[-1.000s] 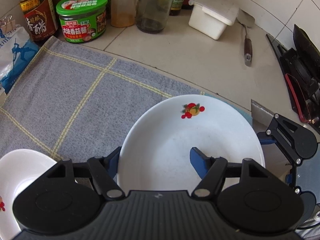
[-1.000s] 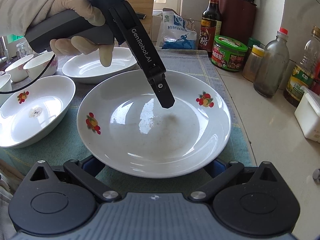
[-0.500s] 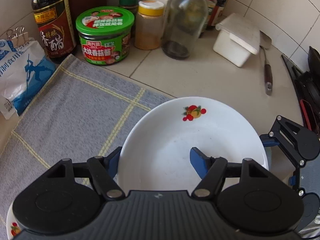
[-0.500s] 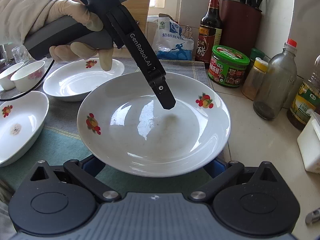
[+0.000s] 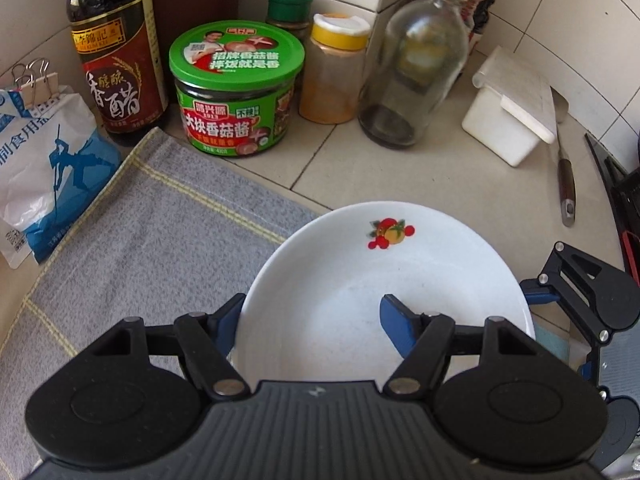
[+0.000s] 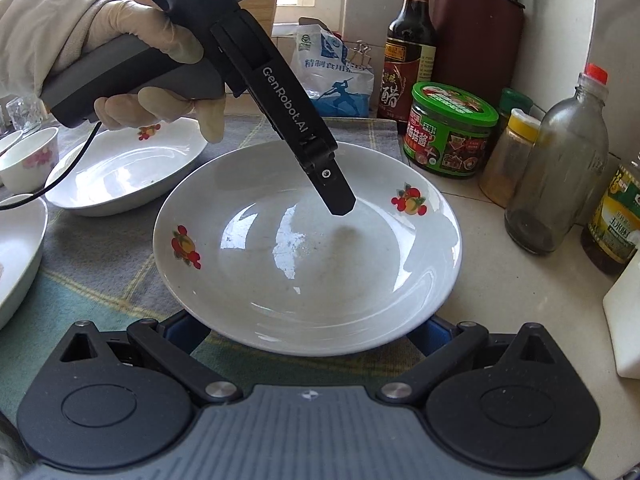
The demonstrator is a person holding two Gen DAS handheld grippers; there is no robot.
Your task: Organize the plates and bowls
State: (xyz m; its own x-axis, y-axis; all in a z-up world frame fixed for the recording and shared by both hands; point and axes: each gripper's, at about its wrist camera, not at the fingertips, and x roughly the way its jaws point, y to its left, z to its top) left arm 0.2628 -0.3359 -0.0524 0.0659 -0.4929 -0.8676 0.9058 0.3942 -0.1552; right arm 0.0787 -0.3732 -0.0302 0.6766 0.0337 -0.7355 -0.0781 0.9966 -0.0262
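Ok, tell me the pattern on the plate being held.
White plate with red-and-orange fruit motifs on the rim; the right wrist view shows it best.

Left fingers (image 5: 390, 322) clamped, right fingers (image 6: 426, 334) spread

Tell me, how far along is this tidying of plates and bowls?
Early, it seems. Nothing is stacked yet. In hand: the left claw pinches the rim of one plate, one finger inside it, while the right claw's blue fingers sit spread under its near edge. Left: a second plate, a third dish and a small cup lie apart on the cloth.
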